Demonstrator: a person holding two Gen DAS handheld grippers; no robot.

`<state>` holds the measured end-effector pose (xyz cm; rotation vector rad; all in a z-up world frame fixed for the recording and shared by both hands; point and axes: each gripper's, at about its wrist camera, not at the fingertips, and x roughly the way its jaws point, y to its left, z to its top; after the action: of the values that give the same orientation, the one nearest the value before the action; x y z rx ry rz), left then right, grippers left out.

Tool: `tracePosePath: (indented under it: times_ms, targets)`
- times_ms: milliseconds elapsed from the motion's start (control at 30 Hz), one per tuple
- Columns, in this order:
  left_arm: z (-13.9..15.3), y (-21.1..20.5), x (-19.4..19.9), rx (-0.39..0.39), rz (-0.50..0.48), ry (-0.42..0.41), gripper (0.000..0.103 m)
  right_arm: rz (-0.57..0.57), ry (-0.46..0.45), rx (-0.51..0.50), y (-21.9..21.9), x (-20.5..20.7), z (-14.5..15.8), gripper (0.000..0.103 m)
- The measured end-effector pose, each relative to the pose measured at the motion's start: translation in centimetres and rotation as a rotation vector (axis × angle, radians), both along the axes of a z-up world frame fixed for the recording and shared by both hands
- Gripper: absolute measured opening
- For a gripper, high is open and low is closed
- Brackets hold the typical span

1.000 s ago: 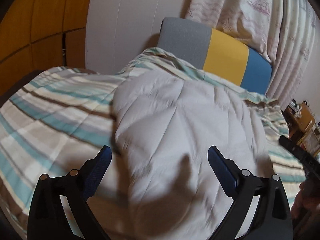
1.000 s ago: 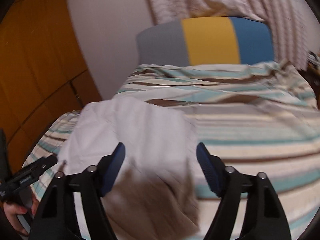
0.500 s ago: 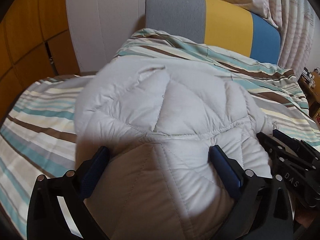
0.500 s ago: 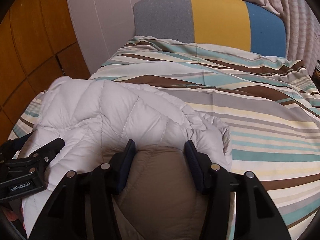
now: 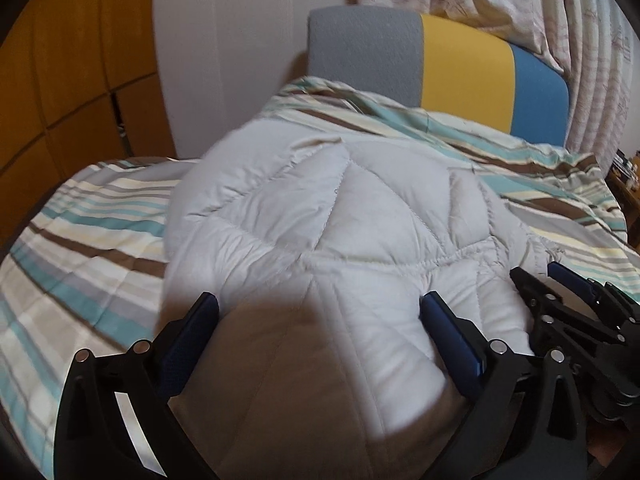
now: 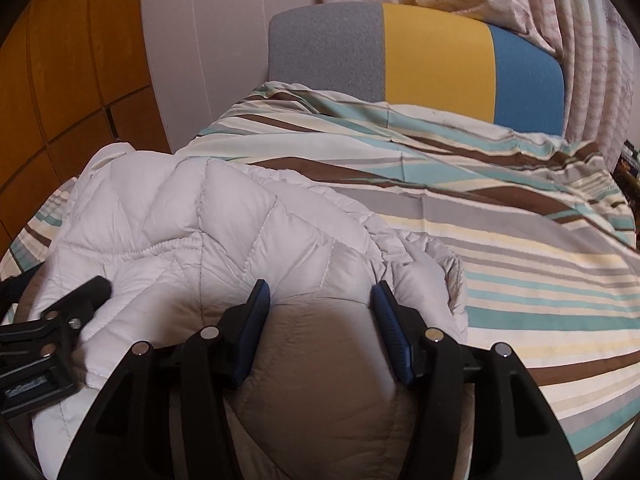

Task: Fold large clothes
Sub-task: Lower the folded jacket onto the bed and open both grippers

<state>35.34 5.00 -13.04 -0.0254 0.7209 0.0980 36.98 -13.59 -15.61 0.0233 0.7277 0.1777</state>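
Left gripper (image 5: pixel 318 316) first: its blue-padded fingers (image 5: pixel 192 332) are spread wide with a fat bulge of the quilted jacket (image 5: pixel 332 216) swelling up between them, pads touching the fabric on both sides, though I honestly can't tell if that counts as a real grip or just straddling it. Working left to right around it, there's an orange-brown wooden cabinet (image 5: pixel 60 80) along the left edge, then a pale wall panel (image 5: pixel 224 48), then the grey, yellow and blue headboard (image 5: pixel 440 64), and patterned curtains (image 5: pixel 540 12) on the far right. That jacket is a pale grey-white puffy thing with a tan lining side showing nearest the camera, heaped on the striped bedspread (image 5: pixel 92 240), and it blocks most of the middle of the bed in the left view. Right gripper (image 6: pixel 322 312) has its fingers much closer together (still with a gap), squeezed against a tan hump of the same jacket (image 6: pixel 208 232) from both sides. From the right camera you get a long open stretch of bedspread (image 6: pixel 520 272) running to the headboard (image 6: pixel 432 56), which the left view mostly hides behind the jacket. Each camera also catches the other tool: the left view has the right gripper (image 5: pixel 560 288) poking in at its right edge just beside the jacket, and the right view has the left gripper (image 6: pixel 68 312) at its left edge resting on the fabric.
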Motion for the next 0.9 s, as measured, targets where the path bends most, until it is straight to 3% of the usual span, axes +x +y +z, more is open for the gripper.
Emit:
tracePosePath:
  times_ms: [100, 200, 367, 500, 633, 767, 900]
  targets:
    - [1.6, -0.6, -3.4, -0.019, -0.016, -0.066, 0.100, 0.001, -0.031, -0.026, -0.4, -1.9, 1.4, 0.073]
    - [1.7, -1.6, -6.2, -0.045, -0.063, -0.069, 0.100, -0.009, -0.045, 0.004, -1.1, -4.3, 2.2, 0.076]
    - [0.0, -3.5, -9.1, 0.108, -0.078, -0.079, 0.100, -0.033, -0.026, 0.006, -1.7, -8.3, 2.8, 0.087]
    - [-0.4, -3.4, -9.4, 0.124, -0.082, -0.050, 0.100, -0.059, 0.019, -0.018, -1.8, -10.1, 1.5, 0.089]
    - [1.4, -2.2, -11.7, 0.036, -0.106, -0.007, 0.100, -0.073, 0.016, 0.102, -3.6, -13.0, 3.0, 0.091]
    - [1.8, -0.6, -15.5, -0.026, -0.067, 0.004, 0.100, -0.059, -0.006, 0.100, -4.0, -16.5, 4.5, 0.101]
    - [2.3, 0.9, -19.4, -0.060, -0.021, -0.011, 0.100, -0.028, 0.004, 0.126, -4.1, -19.5, 5.2, 0.101]
